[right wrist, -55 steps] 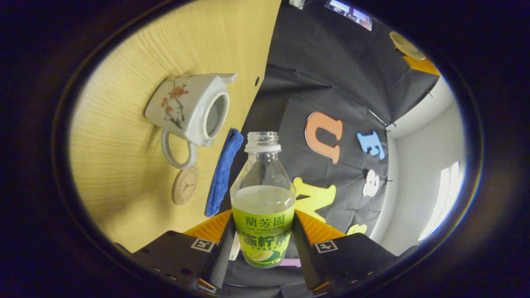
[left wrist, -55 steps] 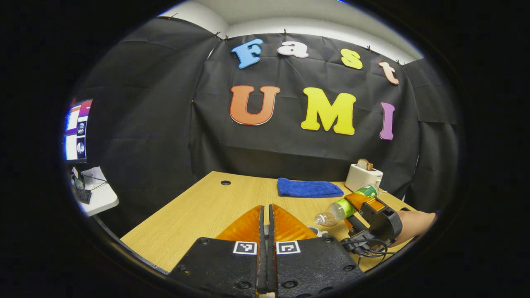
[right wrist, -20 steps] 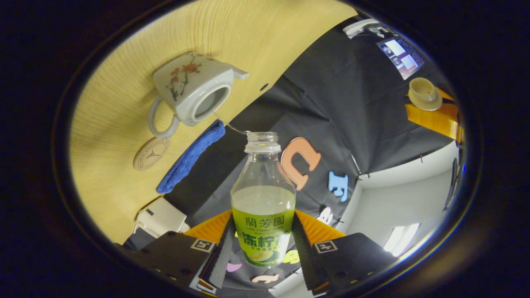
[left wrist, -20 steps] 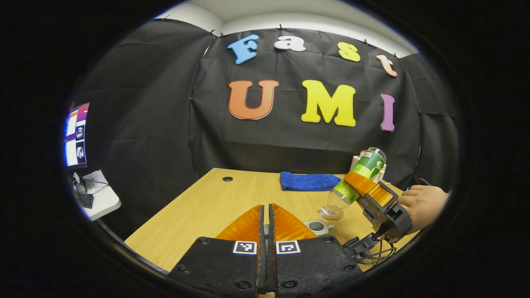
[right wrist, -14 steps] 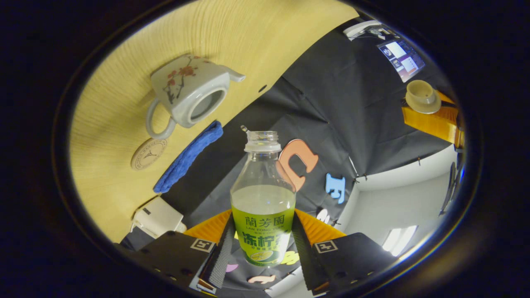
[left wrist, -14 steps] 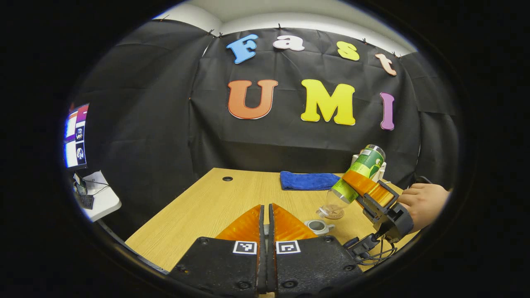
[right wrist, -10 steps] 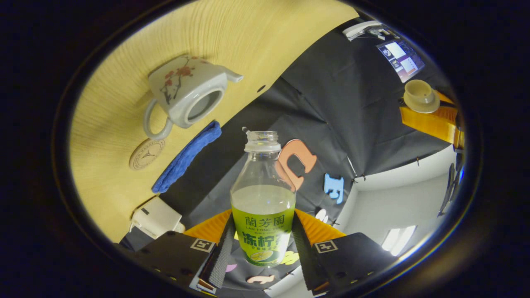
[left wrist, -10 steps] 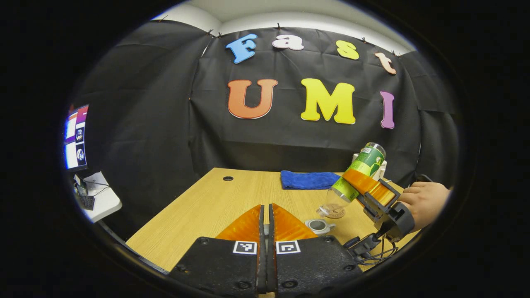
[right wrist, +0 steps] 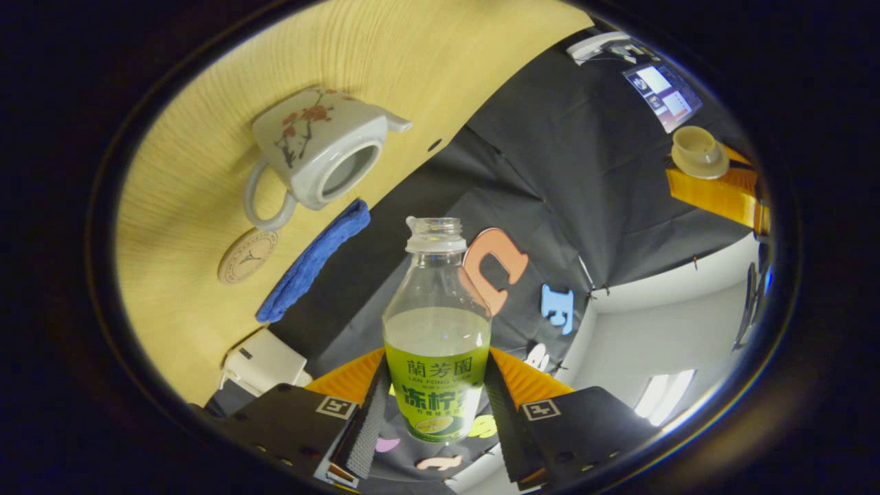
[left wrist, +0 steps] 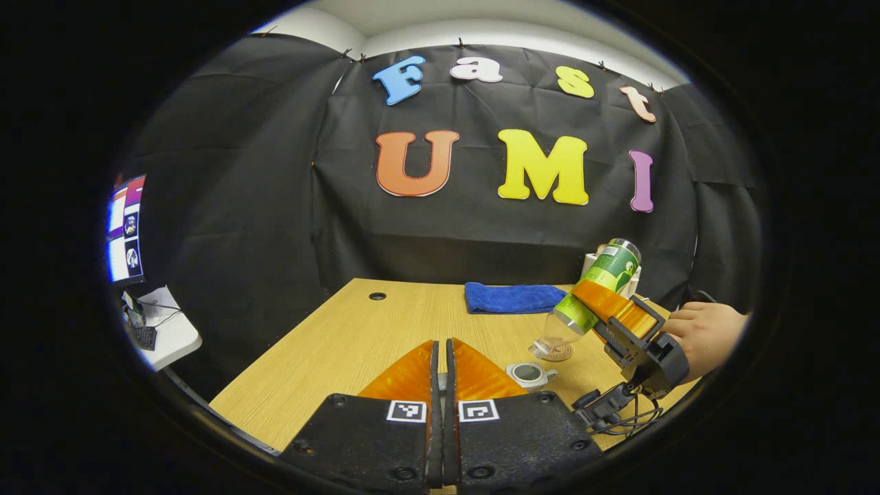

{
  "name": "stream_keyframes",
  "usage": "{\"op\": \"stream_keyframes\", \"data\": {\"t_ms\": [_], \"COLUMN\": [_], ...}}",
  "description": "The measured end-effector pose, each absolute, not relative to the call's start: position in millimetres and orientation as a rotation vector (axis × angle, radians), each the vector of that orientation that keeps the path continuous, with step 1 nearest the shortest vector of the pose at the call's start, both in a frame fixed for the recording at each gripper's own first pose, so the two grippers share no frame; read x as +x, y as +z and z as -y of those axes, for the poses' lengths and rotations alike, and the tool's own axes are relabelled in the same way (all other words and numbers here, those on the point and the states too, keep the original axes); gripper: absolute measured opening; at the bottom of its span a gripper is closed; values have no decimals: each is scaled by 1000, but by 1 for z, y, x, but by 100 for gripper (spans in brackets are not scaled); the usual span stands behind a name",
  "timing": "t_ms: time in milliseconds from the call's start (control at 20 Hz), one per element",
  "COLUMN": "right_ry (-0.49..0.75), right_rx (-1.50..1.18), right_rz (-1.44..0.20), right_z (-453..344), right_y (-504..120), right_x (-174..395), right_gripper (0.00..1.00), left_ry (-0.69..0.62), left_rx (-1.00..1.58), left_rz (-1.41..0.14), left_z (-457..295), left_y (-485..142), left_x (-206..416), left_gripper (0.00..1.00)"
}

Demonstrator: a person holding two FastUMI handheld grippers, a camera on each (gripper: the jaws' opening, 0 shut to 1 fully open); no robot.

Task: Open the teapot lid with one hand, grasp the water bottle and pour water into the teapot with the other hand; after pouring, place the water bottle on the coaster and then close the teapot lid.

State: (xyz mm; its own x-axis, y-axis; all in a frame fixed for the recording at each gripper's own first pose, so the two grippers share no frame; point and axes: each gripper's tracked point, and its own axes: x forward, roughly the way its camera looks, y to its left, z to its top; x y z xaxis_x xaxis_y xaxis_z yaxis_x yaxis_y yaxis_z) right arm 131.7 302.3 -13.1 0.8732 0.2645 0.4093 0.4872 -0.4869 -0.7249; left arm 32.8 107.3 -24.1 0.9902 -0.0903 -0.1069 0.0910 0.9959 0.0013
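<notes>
My right gripper (right wrist: pixel 436 405) is shut on the green-labelled water bottle (right wrist: pixel 436 344). The bottle is uncapped and partly full. In the left gripper view the bottle (left wrist: pixel 584 302) tilts mouth-down above the open white floral teapot (left wrist: pixel 529 375), with a hand behind the right gripper (left wrist: pixel 612 313). The teapot (right wrist: pixel 320 158) shows its open mouth, and the round coaster (right wrist: pixel 247 256) lies beside its handle. My left gripper (left wrist: pixel 442 344) is shut. The right gripper view shows the teapot lid (right wrist: pixel 698 155) held at the left gripper's fingers (right wrist: pixel 722 192), raised well away from the teapot.
A folded blue cloth (left wrist: pixel 512 298) lies at the back of the wooden table (left wrist: pixel 357 344), and a white toaster (right wrist: pixel 265 361) stands at the back right corner. A monitor (left wrist: pixel 127 227) and a small white side table (left wrist: pixel 161 323) stand to the left.
The bottle has tipped from nearly level to steeply mouth-down over the teapot. A thin stream at its mouth a second ago has shrunk to a drop. The left gripper has hardly moved.
</notes>
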Motion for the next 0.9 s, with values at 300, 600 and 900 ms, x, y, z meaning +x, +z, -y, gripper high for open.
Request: {"op": "stream_keyframes", "data": {"t_ms": [300, 600, 900], "right_ry": [-172, -98, -5], "right_rx": [-1782, -1584, -1205], "right_rz": [384, 400, 339], "right_z": [-270, -266, -261], "right_y": [-47, -48, -24], "right_x": [150, 149, 158], "right_gripper": [74, 73, 74], "left_ry": [-89, -76, -78], "left_rx": [34, 34, 25], "left_rz": [-120, -133, -133], "left_z": [-103, -108, -109], "left_y": [-29, -33, -34], "left_x": [34, 39, 39], "left_gripper": [3, 3, 3]}}
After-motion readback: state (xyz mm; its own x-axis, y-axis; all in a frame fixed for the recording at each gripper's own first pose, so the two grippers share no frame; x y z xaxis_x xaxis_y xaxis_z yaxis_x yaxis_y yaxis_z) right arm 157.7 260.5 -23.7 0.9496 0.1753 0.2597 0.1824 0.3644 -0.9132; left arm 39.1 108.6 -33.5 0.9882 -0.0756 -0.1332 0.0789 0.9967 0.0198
